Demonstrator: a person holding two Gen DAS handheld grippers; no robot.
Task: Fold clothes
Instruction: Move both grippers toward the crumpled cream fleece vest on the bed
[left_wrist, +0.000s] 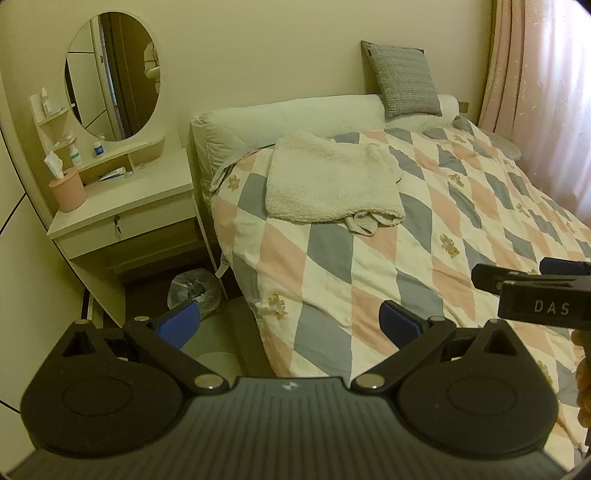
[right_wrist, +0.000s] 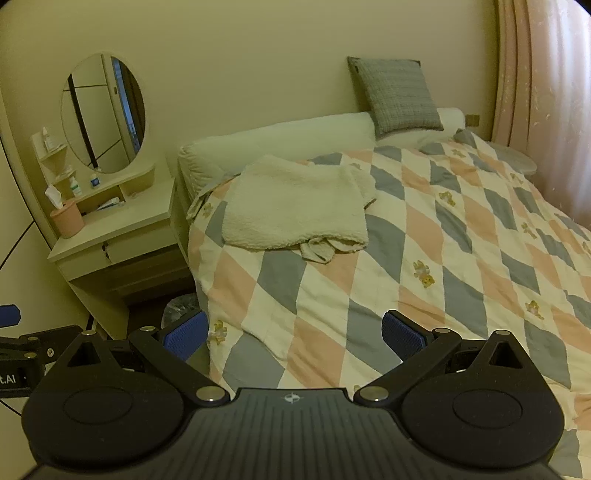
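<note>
A cream fleece garment (left_wrist: 328, 181) (right_wrist: 295, 206) lies folded into a rough rectangle on the checked quilt (left_wrist: 424, 236) (right_wrist: 443, 240), near the head of the bed. A crumpled bit of its cloth sticks out at the near edge. My left gripper (left_wrist: 290, 323) hangs open over the bed's near corner, well short of the garment, with nothing between its blue pads. My right gripper (right_wrist: 295, 338) is also open and holds nothing, at a similar distance. In the left wrist view the right gripper's black body (left_wrist: 535, 291) shows at the right edge.
A white dressing table (left_wrist: 122, 206) (right_wrist: 110, 236) with an oval mirror, a pink tissue box (left_wrist: 68, 190) and small bottles stands left of the bed. A plastic-lined bin (left_wrist: 194, 286) sits on the floor beside it. A grey cushion (left_wrist: 404, 81) leans at the headboard; pink curtains (left_wrist: 546, 92) hang right.
</note>
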